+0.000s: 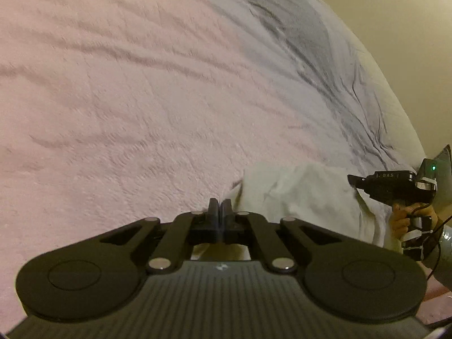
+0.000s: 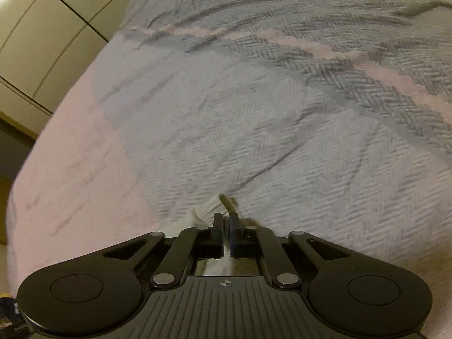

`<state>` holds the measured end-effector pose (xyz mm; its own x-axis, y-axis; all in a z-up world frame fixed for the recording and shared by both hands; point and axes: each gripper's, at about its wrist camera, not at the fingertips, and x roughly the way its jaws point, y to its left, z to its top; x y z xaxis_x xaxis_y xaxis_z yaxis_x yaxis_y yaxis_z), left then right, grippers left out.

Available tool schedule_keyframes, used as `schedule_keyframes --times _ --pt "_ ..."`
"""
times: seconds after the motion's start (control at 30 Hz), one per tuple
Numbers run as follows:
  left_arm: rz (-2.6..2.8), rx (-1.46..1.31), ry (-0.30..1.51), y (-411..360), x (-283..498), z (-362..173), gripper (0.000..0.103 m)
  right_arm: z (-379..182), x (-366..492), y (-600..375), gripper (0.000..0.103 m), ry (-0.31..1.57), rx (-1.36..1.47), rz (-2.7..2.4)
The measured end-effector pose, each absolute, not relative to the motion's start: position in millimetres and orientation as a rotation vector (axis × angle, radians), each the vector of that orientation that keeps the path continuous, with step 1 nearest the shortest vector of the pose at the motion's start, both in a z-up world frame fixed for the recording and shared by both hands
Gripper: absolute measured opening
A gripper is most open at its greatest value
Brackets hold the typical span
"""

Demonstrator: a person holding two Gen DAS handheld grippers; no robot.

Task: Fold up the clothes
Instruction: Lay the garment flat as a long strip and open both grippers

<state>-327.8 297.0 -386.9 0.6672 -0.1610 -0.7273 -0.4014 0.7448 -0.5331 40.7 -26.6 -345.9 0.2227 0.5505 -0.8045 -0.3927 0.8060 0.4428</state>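
Nearest the left wrist camera, the left gripper has its jaws clenched together on the left edge of a white garment, which looks like soft, fleecy cloth. That garment is stretched rightward across the near side of a bed, over a pink blanket that covers most of the bed's left part. Farther right lies a grey herringbone blanket, creased in dark folds, reaching to the far edge of the bed.

At the right side of this view the right gripper shows from the side, held in a person's hand, with a green light on its body; its tip meets the garment's right edge.

From the right wrist camera, the right gripper has its jaws pinched on a bunched end of the white garment, a small brownish bit of cloth poking out just beyond. Below and beyond it lies the grey blanket, with pink blanket at left and pale cupboard doors far left.
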Motion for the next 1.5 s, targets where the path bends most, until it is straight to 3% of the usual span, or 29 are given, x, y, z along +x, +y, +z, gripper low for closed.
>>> schedule_keyframes --times 0.33,0.4,0.43,0.5,0.57,0.7,0.83,0.87,0.93,1.0,1.1,1.33,1.4,1.47,1.5 --pt "0.311 -0.635 0.812 289.2 -327.7 -399.1 0.000 -351.9 33.2 -27.9 0.001 1.127 0.069 0.602" --pt "0.391 -0.633 0.770 290.5 -337.1 -390.1 0.010 -345.3 31.7 -21.8 0.010 1.101 0.027 0.574" --pt "0.446 -0.643 0.737 292.9 -344.9 -383.9 0.009 -339.2 28.9 -18.9 0.021 1.069 -0.007 0.558" --pt "0.556 -0.663 0.668 297.7 -360.3 -371.7 0.011 -319.8 16.7 -13.9 0.030 0.949 -0.094 0.527" --pt "0.605 -0.670 0.638 295.3 -380.4 -356.6 0.011 -303.3 2.7 -8.2 0.031 0.851 -0.178 0.519" --pt "0.498 -0.585 0.764 261.8 -402.5 -343.9 0.010 -304.5 -44.8 11.9 0.031 0.903 -0.338 0.782" --pt "0.532 -0.614 0.843 260.5 -420.2 -371.7 0.011 -333.0 -59.4 16.2 0.031 0.937 -0.442 0.737" --pt "0.582 -0.642 0.839 267.8 -424.8 -379.7 0.002 -337.9 -59.3 15.3 0.031 0.944 -0.448 0.705" --pt "0.637 -0.695 0.772 278.6 -432.2 -374.3 0.001 -327.9 -51.5 7.9 0.031 0.944 -0.387 0.633" --pt "0.651 -0.698 0.702 280.0 -441.0 -357.4 0.015 -306.9 -57.2 0.2 0.031 0.901 -0.359 0.607" --pt "0.631 -0.707 0.679 266.7 -454.0 -347.8 0.016 -295.9 -91.1 -3.2 0.031 0.886 -0.374 0.672" --pt "0.711 -0.704 0.883 223.5 -530.7 -319.2 0.017 -336.7 -167.9 -22.8 0.031 1.198 -0.395 0.521" --pt "0.737 -0.700 0.947 211.0 -553.8 -310.6 0.026 -313.3 -193.9 -34.6 0.031 1.207 -0.328 0.530" --pt "0.763 -0.696 1.011 198.5 -577.0 -302.0 0.027 -284.5 -222.7 -38.2 0.035 1.198 -0.322 0.582" --pt "0.774 -0.688 1.031 192.3 -587.5 -293.8 0.030 -268.9 -240.2 -37.2 0.046 1.194 -0.327 0.621"
